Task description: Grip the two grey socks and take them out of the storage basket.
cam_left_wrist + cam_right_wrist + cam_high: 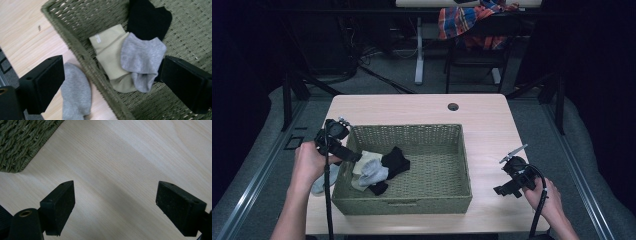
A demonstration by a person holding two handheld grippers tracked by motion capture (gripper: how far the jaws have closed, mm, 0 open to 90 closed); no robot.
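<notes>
The surface carries a woven basket at its middle, one long side toward the person. Inside, toward the basket's left end, lies a heap of socks: a black sock farthest in, a beige sock beside it, and a grey sock lying over both. A second grey sock lies outside on the surface, touching the basket's left wall. The left gripper hangs over that left rim, its jaws wide with nothing between them, the rim and both grey socks below. The right gripper sits over bare surface well to the right of the basket, jaws wide and holding nothing.
</notes>
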